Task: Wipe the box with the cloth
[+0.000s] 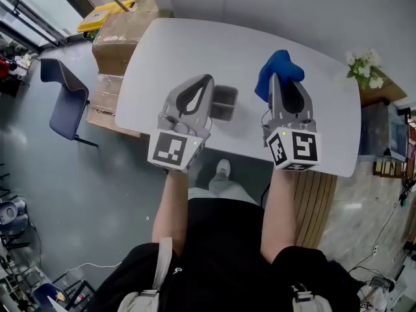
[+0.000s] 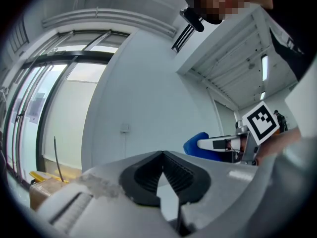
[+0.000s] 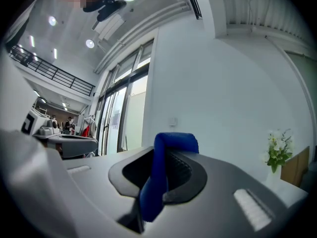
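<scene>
A small grey box [image 1: 225,103] rests on the white table [image 1: 162,51], between my two grippers and partly hidden by the left one. My right gripper [image 1: 278,78] is shut on a blue cloth [image 1: 279,69], held above the table to the right of the box. In the right gripper view the cloth [image 3: 161,178] hangs pinched between the jaws of the right gripper [image 3: 164,153]. My left gripper [image 1: 205,80] hovers over the box's left side, shut with nothing in it. Seen in its own view, the left gripper [image 2: 162,156] points at a wall, with the cloth [image 2: 194,144] off to the right.
Cardboard boxes [image 1: 116,32] stand beyond the table's far left corner, with a yellow item [image 1: 103,15] behind them. A blue chair [image 1: 65,98] stands left of the table. White flowers [image 1: 364,67] sit at the table's far right. The person's shoe [image 1: 222,168] shows below the near edge.
</scene>
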A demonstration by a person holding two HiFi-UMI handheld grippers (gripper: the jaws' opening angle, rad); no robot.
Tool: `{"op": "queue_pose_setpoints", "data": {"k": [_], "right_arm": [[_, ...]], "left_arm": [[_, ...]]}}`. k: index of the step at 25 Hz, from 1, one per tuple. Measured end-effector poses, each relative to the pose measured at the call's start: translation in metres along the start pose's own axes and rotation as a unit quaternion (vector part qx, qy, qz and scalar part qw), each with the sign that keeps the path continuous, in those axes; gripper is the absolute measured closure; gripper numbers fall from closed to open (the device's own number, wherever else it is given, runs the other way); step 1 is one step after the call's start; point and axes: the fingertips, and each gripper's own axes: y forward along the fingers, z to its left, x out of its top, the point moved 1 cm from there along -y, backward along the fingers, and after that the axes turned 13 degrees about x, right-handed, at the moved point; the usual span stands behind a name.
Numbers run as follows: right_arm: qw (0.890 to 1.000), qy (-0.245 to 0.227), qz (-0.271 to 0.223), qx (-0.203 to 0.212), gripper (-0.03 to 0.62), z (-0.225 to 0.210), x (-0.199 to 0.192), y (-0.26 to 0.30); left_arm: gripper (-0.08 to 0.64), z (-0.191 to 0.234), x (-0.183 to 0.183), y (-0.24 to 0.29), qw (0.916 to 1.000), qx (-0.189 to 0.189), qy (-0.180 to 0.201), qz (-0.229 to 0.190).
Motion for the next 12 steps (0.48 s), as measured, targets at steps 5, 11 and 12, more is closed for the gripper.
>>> {"op": "queue_pose_setpoints", "data": {"k": [5, 11, 12], "right_arm": [[1.000, -0.003, -0.010, 0.017, 0.537, -0.012, 0.007, 0.022], [0.999, -0.013, -0.006, 0.033, 0.537, -0.011, 0.002, 0.043], [0.999, -0.014, -0.003, 0.036, 0.537, -0.010, -0.001, 0.045]], "left_arm": [[0.560, -0.002, 0.008, 0.020, 0.9994, -0.020, 0.028, 0.002], [0.560, 0.004, 0.001, 0.031, 0.9975, -0.031, 0.062, 0.011], [0.560, 0.005, -0.001, 0.033, 0.9974, -0.033, 0.063, 0.015]]}}
